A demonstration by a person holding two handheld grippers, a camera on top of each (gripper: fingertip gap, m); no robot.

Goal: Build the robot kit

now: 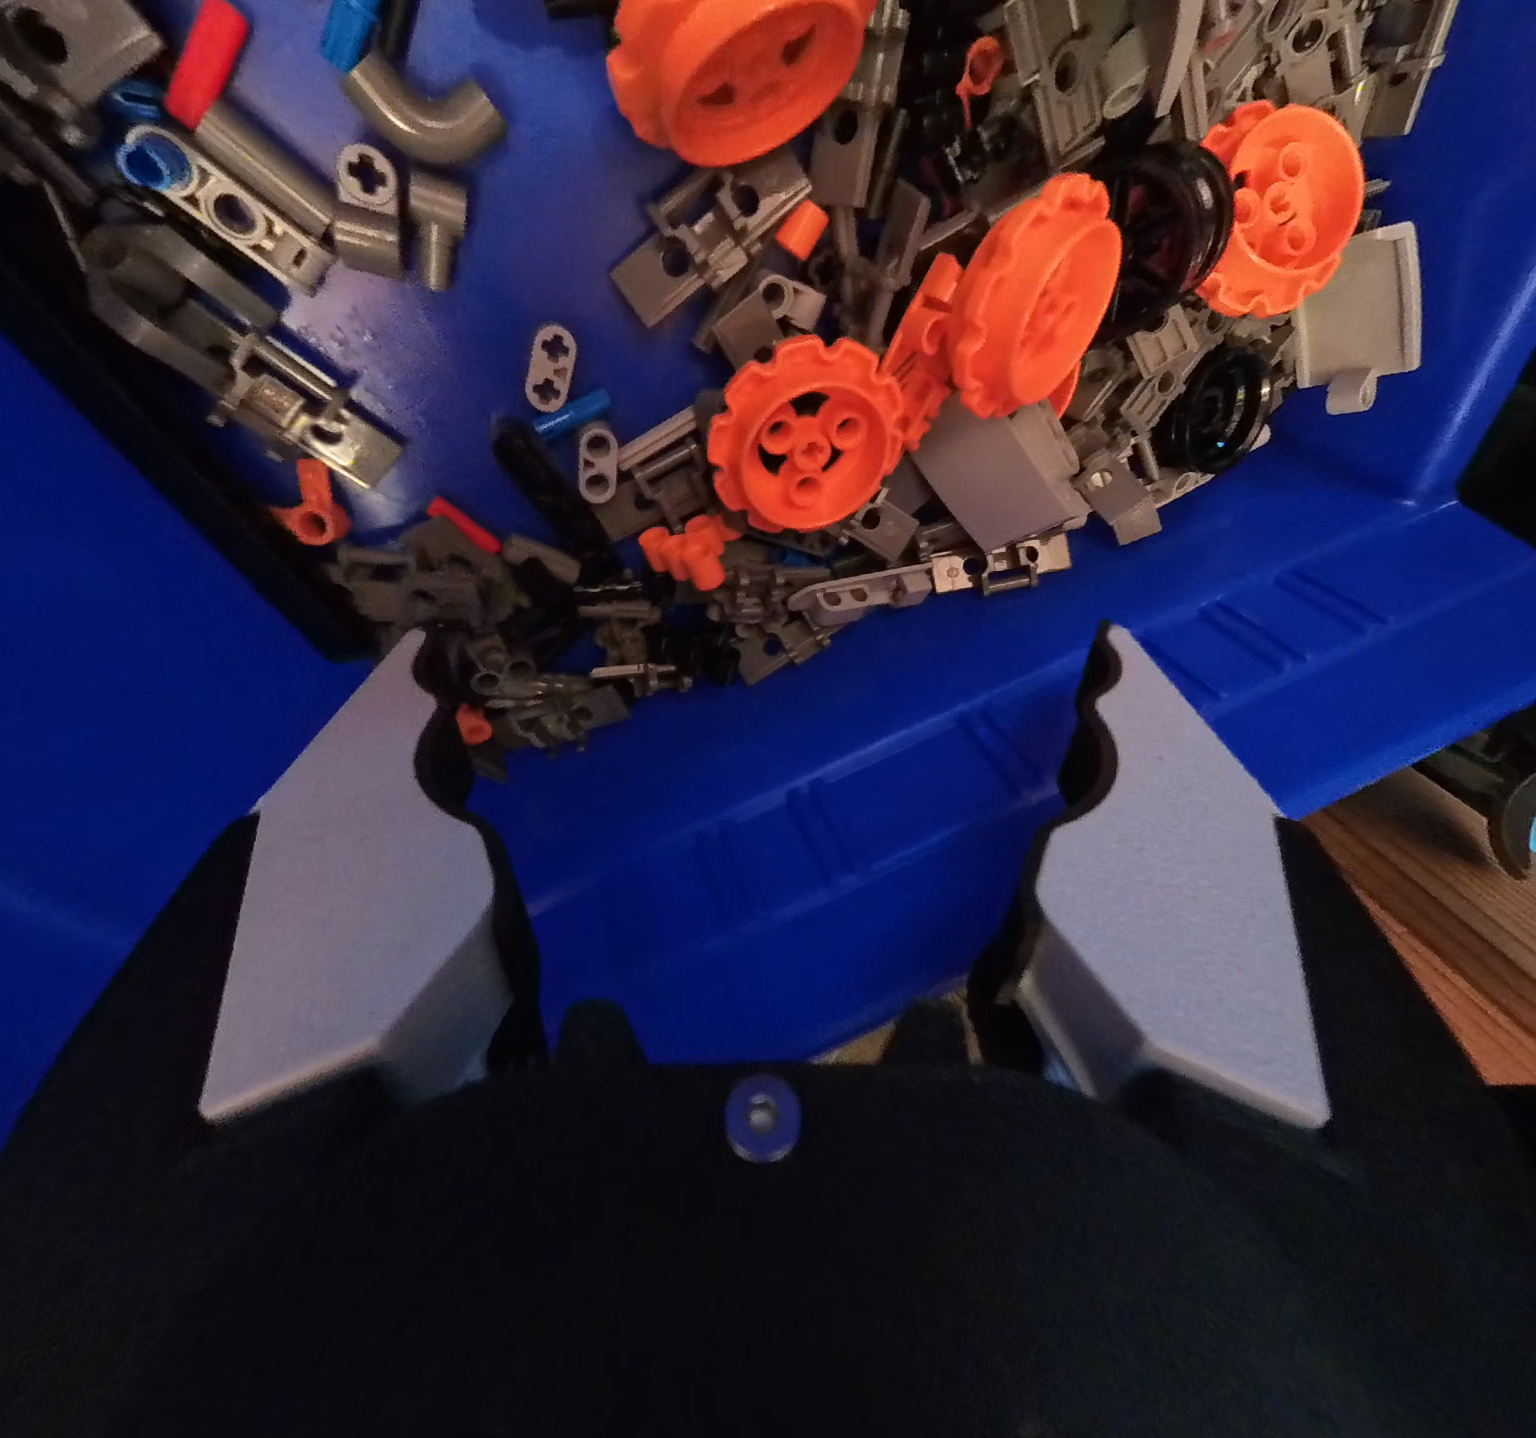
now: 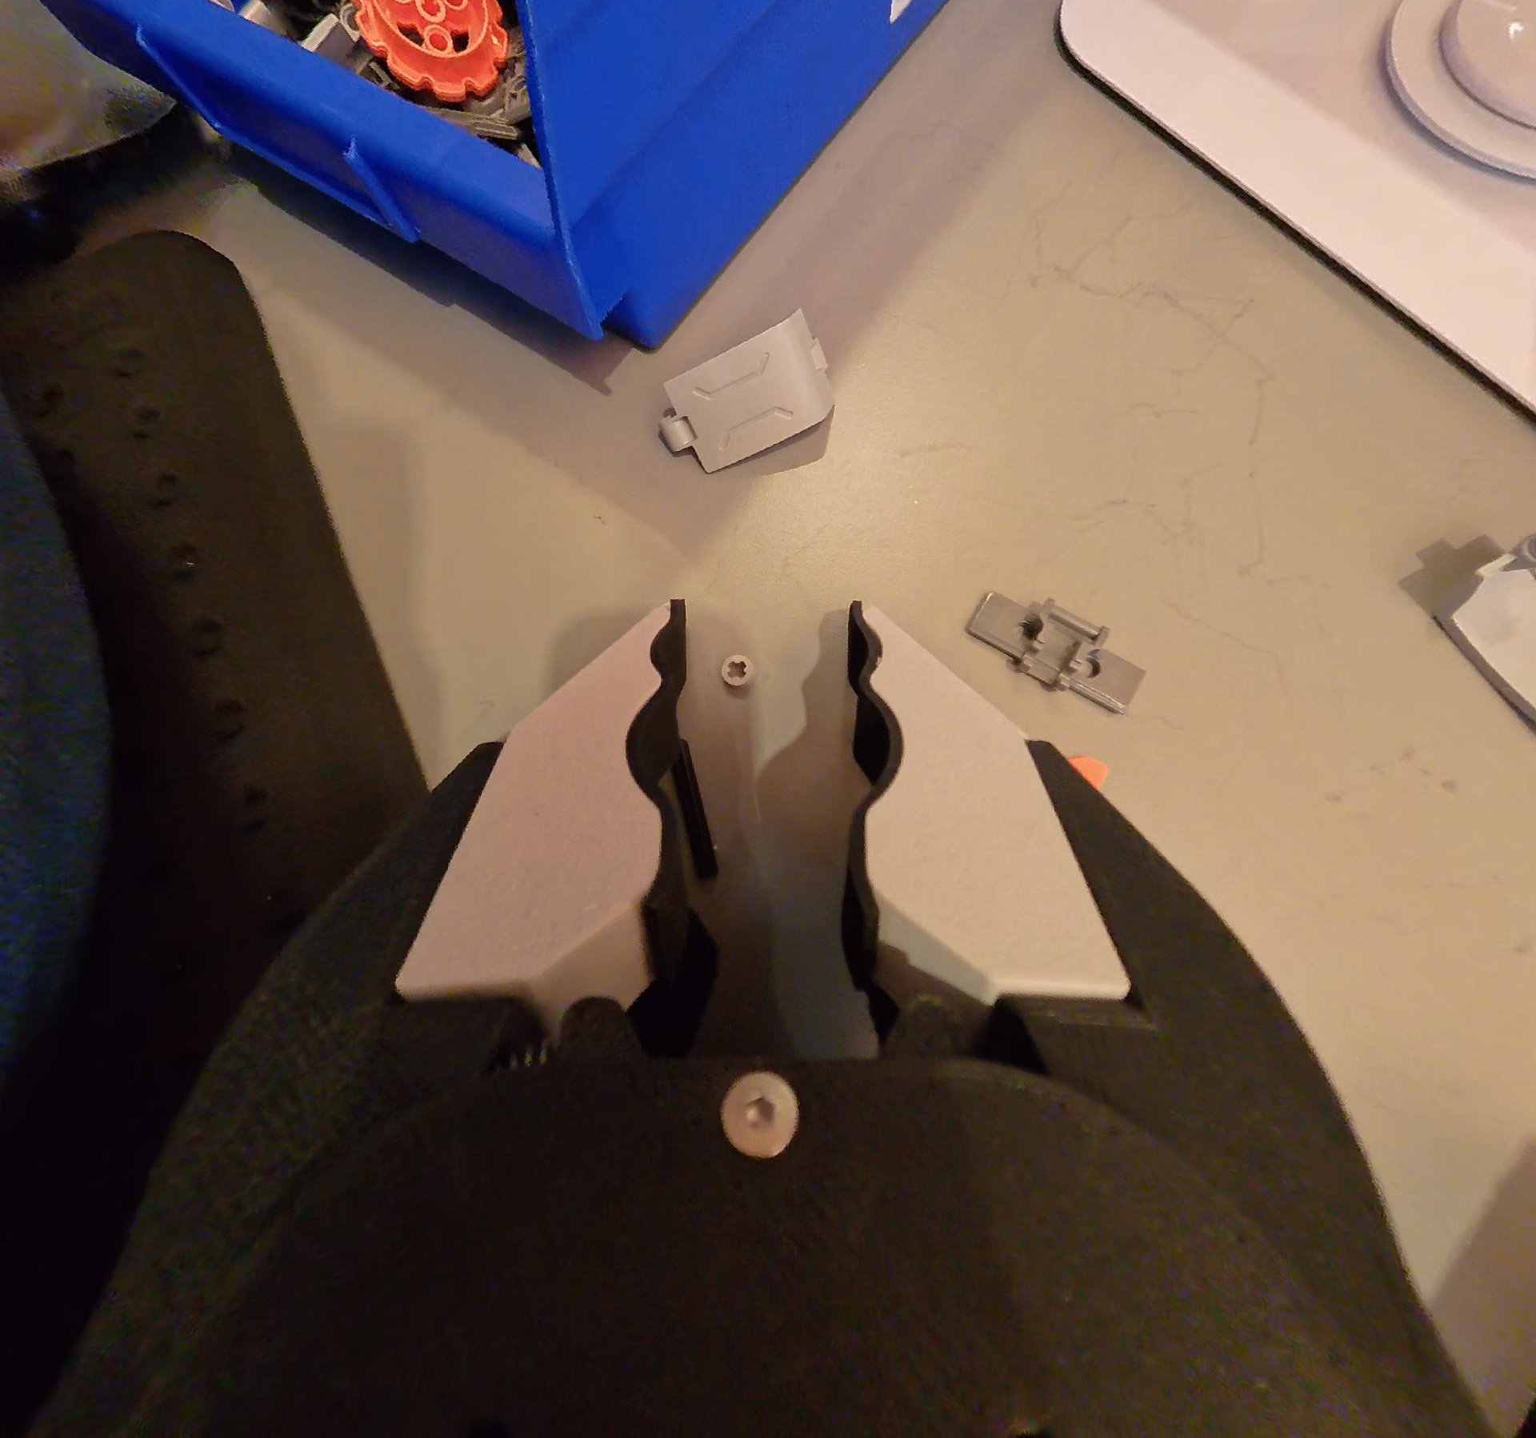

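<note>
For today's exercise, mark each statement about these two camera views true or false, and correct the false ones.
1. The left tongs are open over the blue bin. True.
2. The wheels in the bin are green. False: they are orange.
3. A grey curved panel lies on the table outside the bin. True.
4. The right tongs grip the grey track link. False: it lies beside them, untouched.

dim warm light on a grey tabletop (image 2: 1080, 318) (faintly scratched).
</note>
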